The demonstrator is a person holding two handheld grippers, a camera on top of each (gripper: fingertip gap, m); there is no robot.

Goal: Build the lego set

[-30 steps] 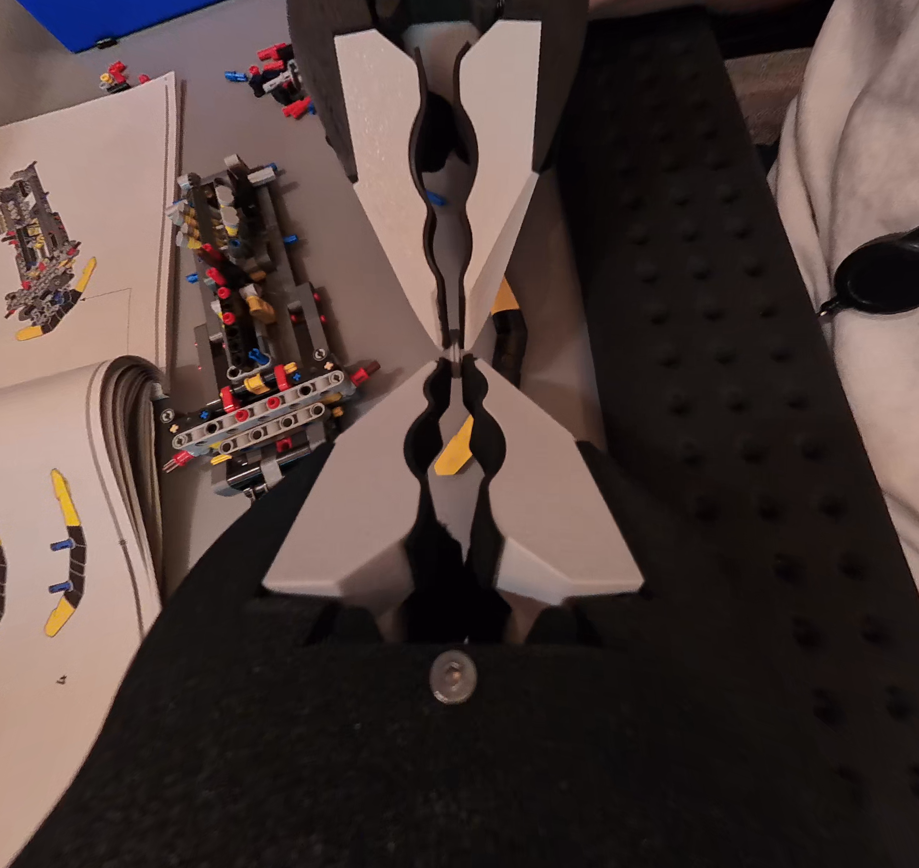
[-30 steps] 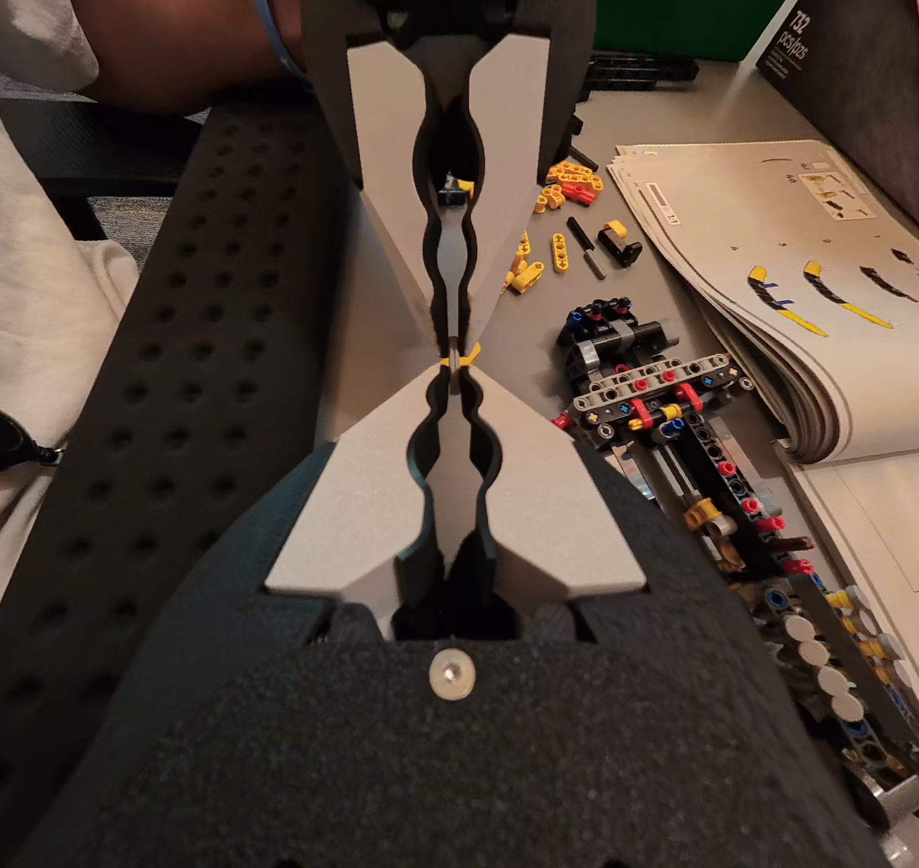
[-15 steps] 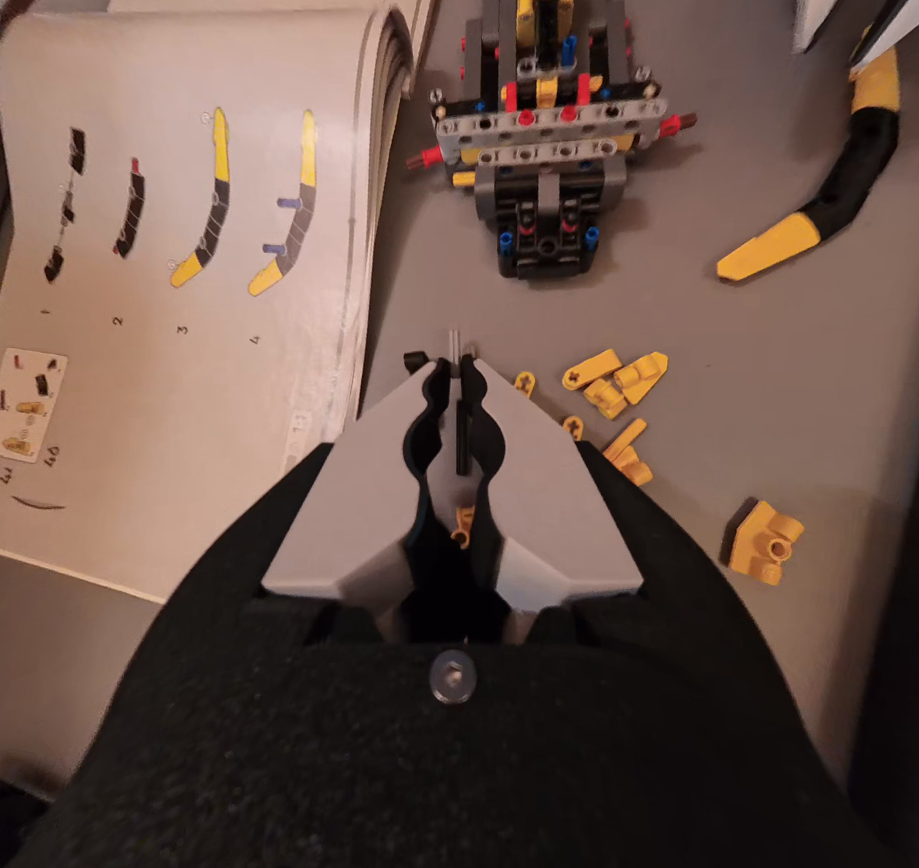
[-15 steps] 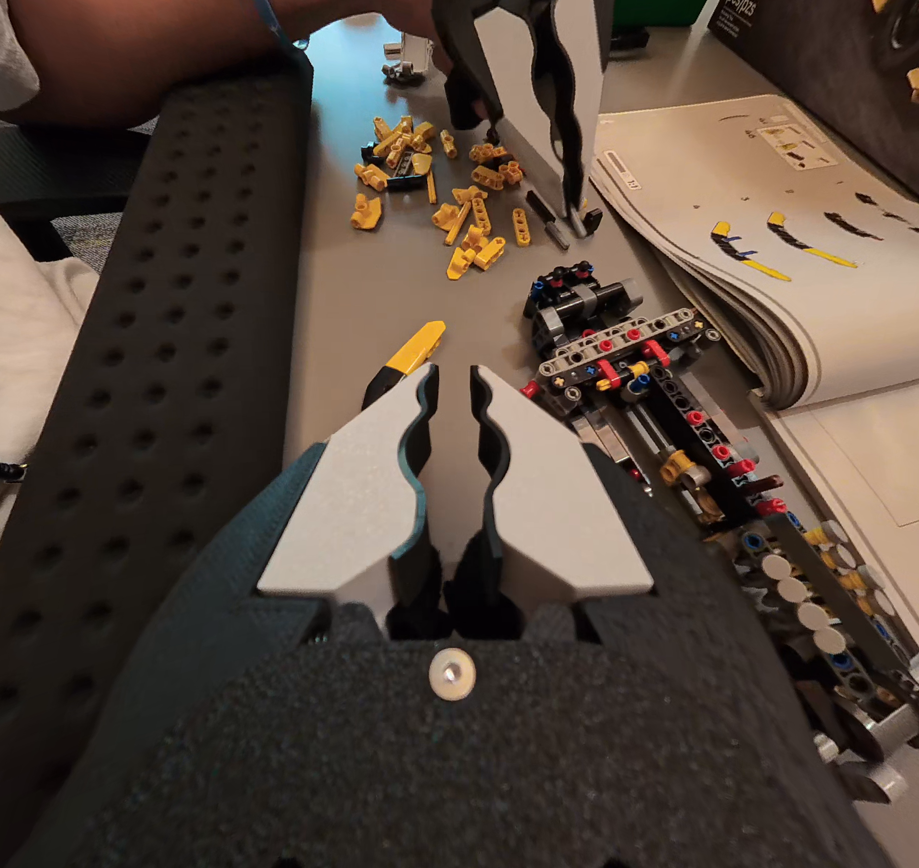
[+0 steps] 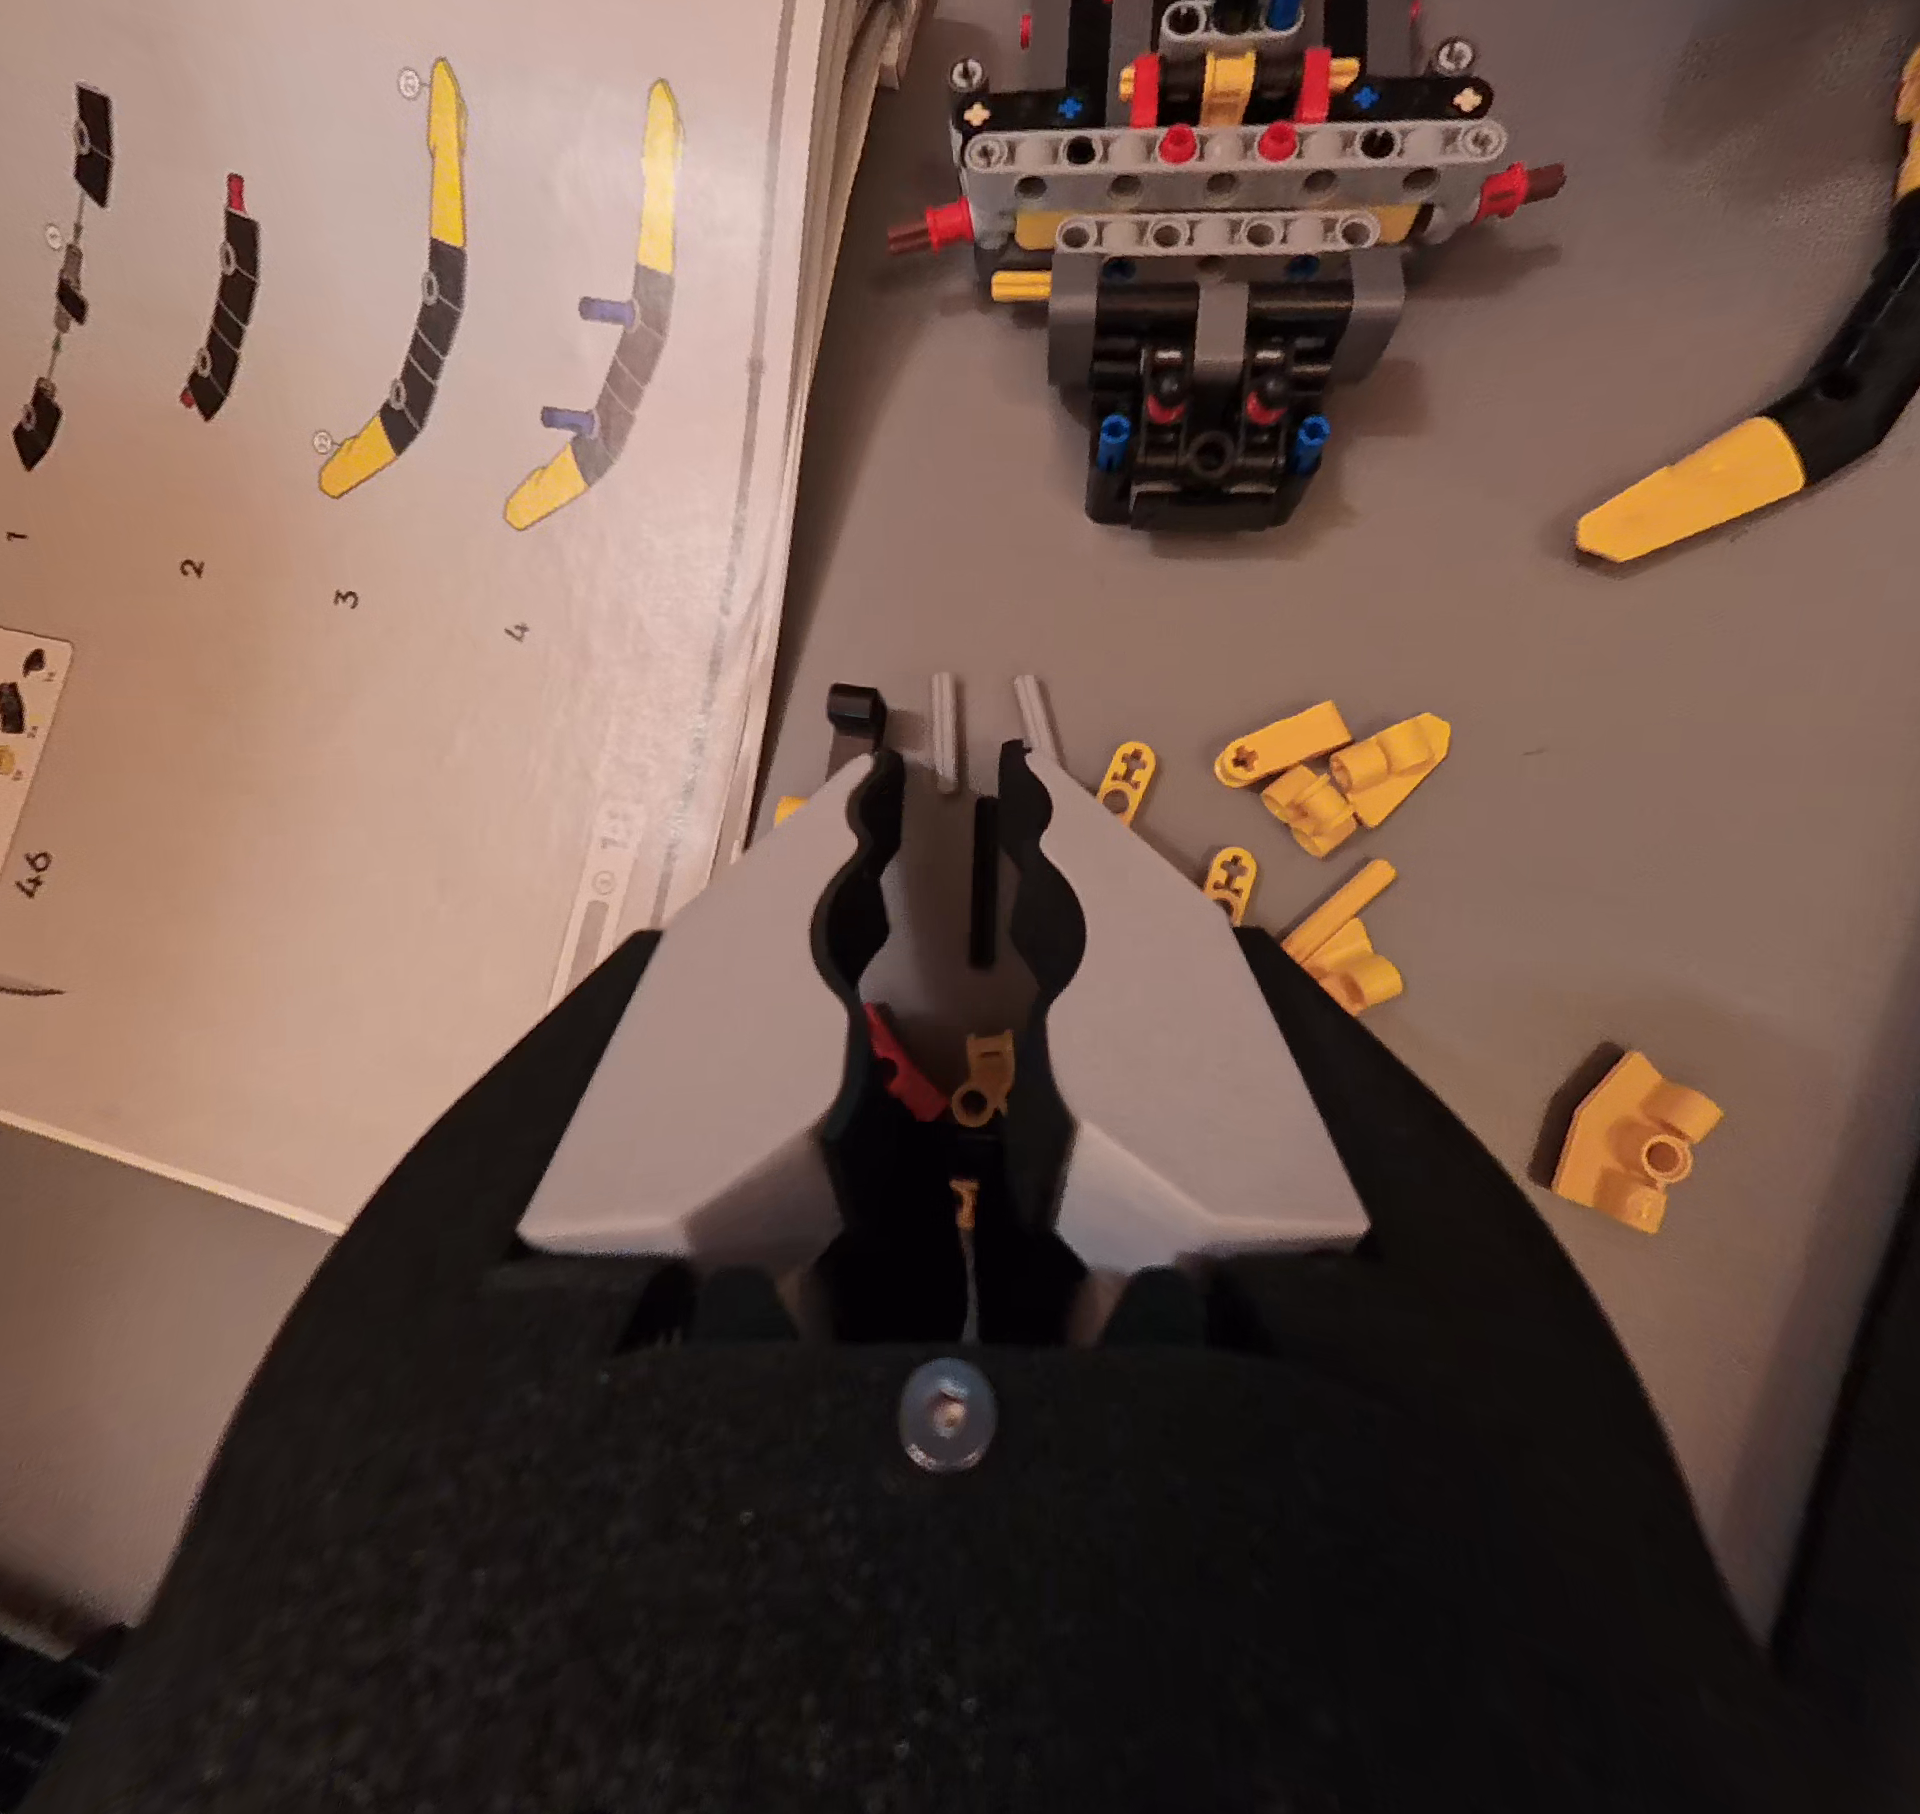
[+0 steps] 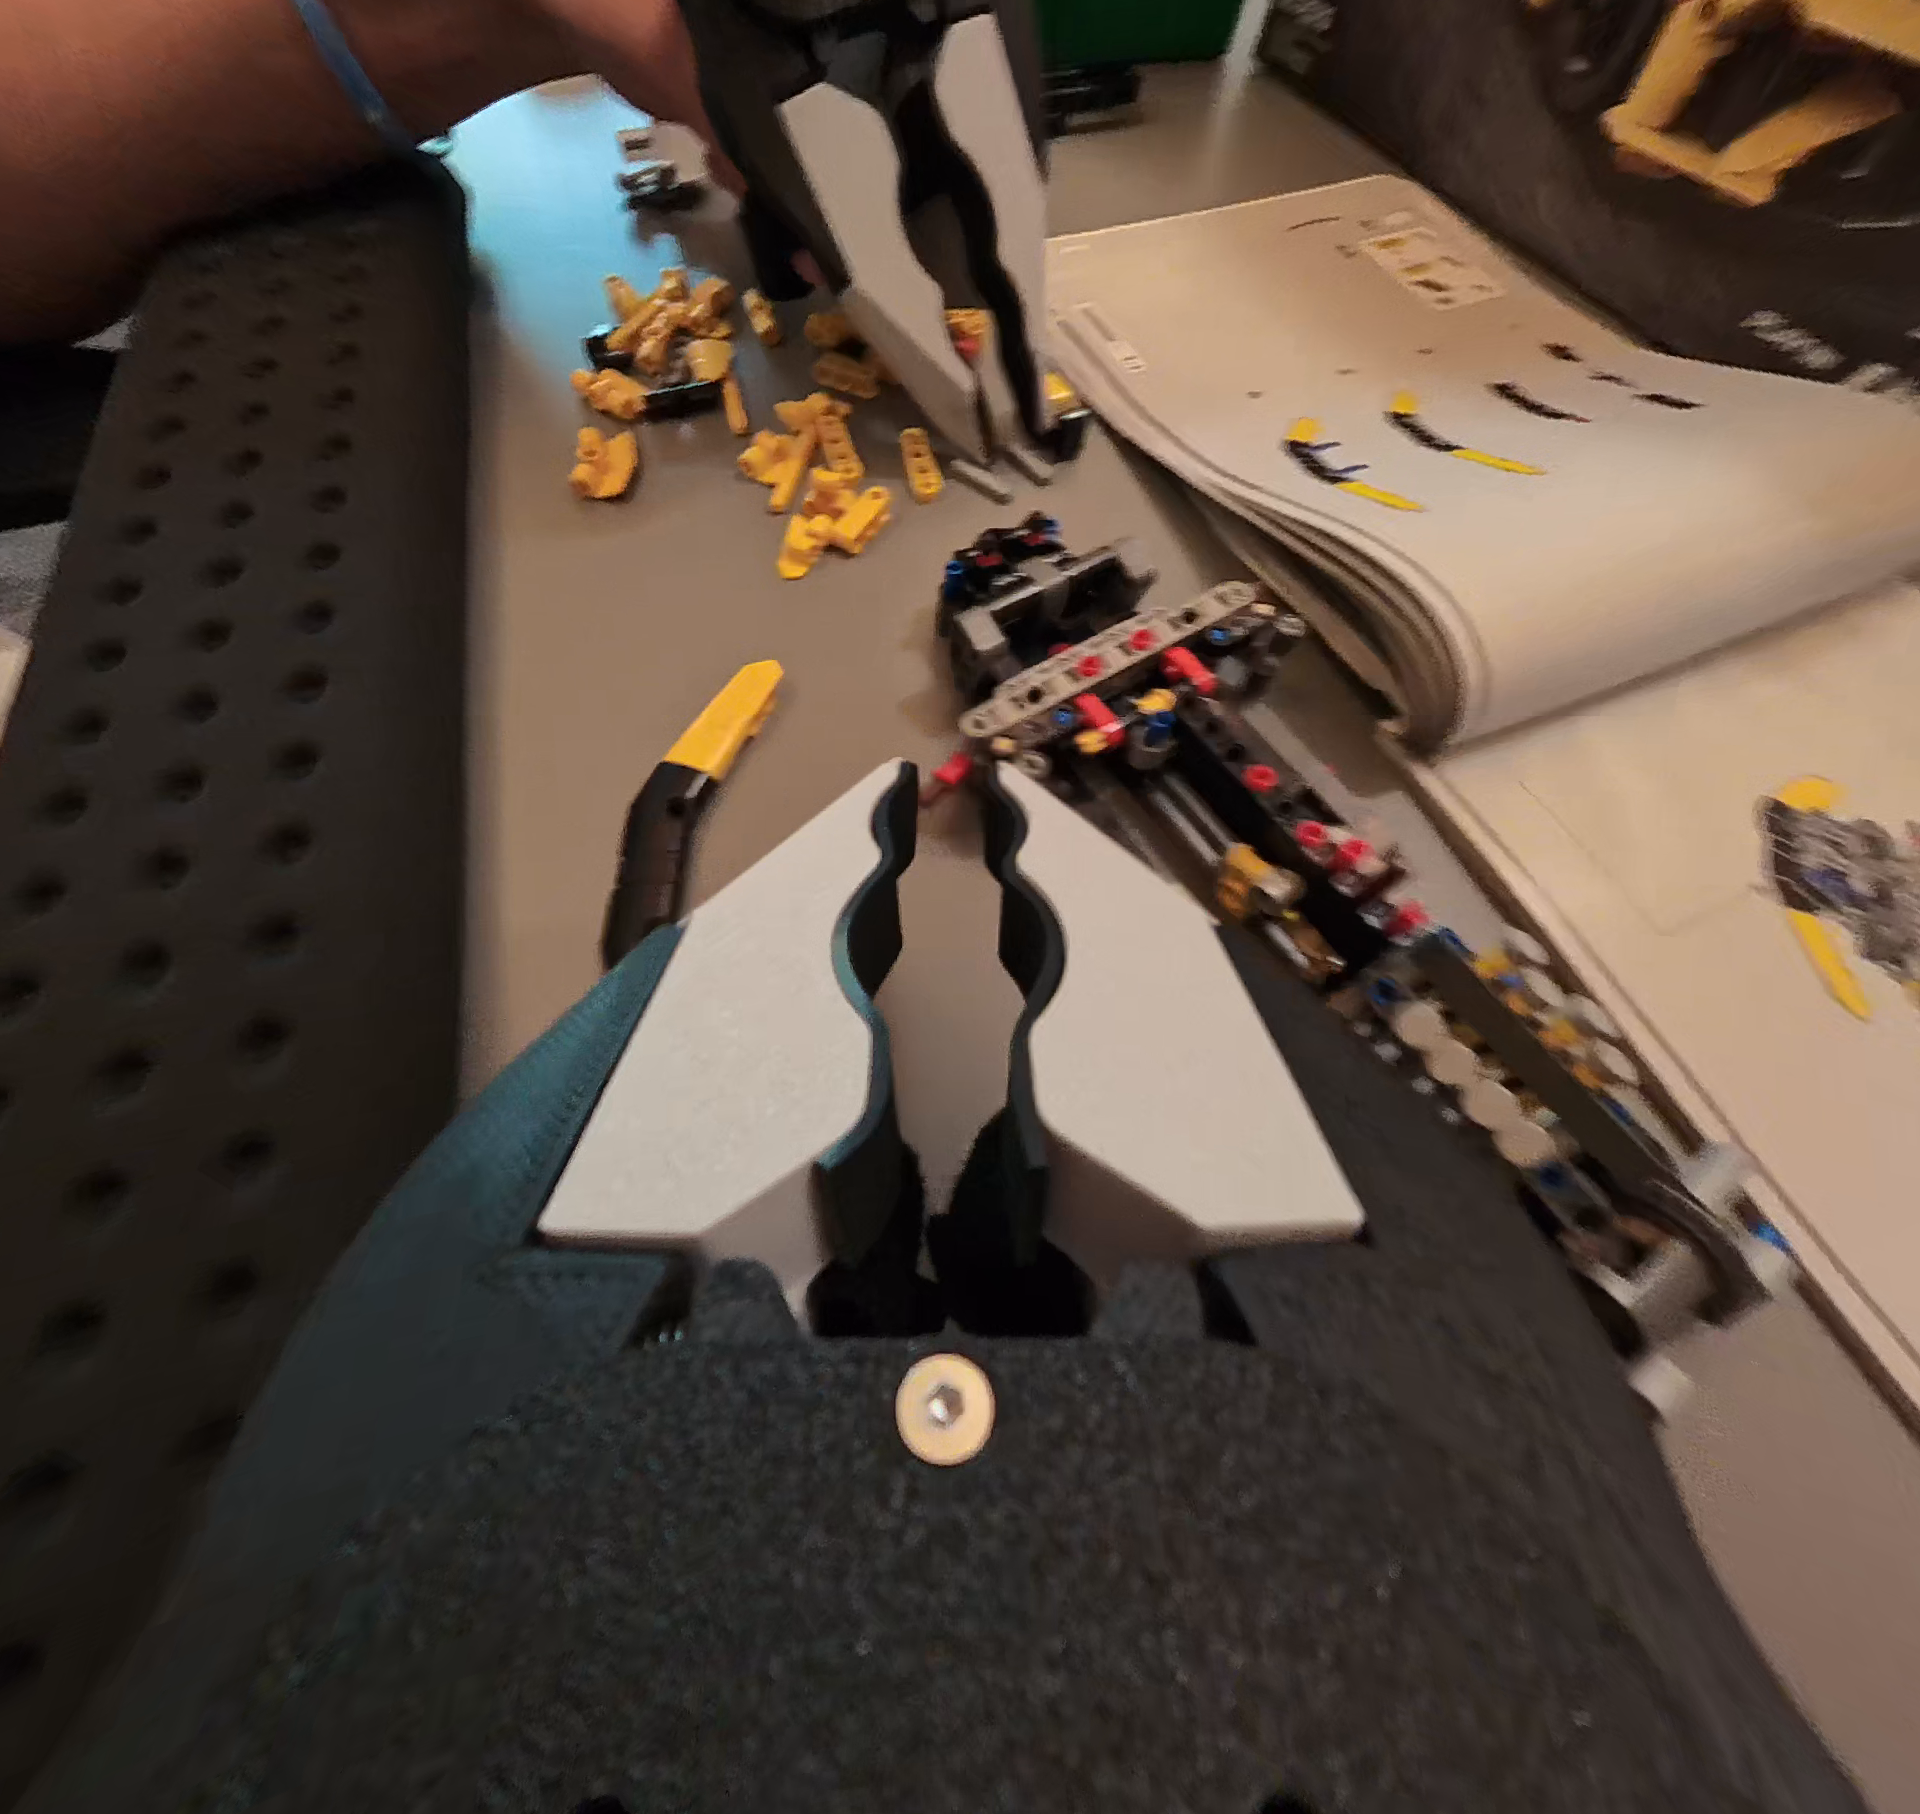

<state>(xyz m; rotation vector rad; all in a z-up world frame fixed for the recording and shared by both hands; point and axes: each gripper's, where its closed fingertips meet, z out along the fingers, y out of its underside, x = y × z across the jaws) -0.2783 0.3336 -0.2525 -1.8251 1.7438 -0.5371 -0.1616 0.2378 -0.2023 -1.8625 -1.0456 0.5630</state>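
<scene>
My left gripper [image 5: 948, 762] is open, tips down at the table, with a short grey axle [image 5: 943, 730] lying between them. A second grey axle [image 5: 1034, 710] and a black axle [image 5: 980, 881] lie close by. The partly built lego chassis [image 5: 1226, 237] lies ahead of it. The curved black-and-yellow piece [image 5: 1704, 491] lies loose to the right. My right gripper [image 6: 951, 788] is open and empty, just short of the chassis's [image 6: 1132, 694] near end, with the curved piece [image 6: 707, 756] to its left. The left gripper [image 6: 1013, 450] also shows in the right wrist view.
An open instruction booklet [image 5: 416, 414] lies left of the parts and right of the chassis [image 6: 1507, 538]. Loose yellow parts [image 6: 748, 414] are scattered beside the left gripper. A black perforated panel [image 6: 208, 725], a person's forearm [image 6: 312, 71] and the set's box [image 6: 1662, 102] border the table. The curved piece [image 6: 707, 756] lies some 7 centimetres from my right tips, 15 centimetres from my left tips. It is also in sight in the left wrist view [image 5: 1754, 443].
Both grippers let go of the curved piece, which now lies on the table. The left gripper moved over to the loose parts and opened around the grey axle. The right gripper opened and edged toward the chassis.
</scene>
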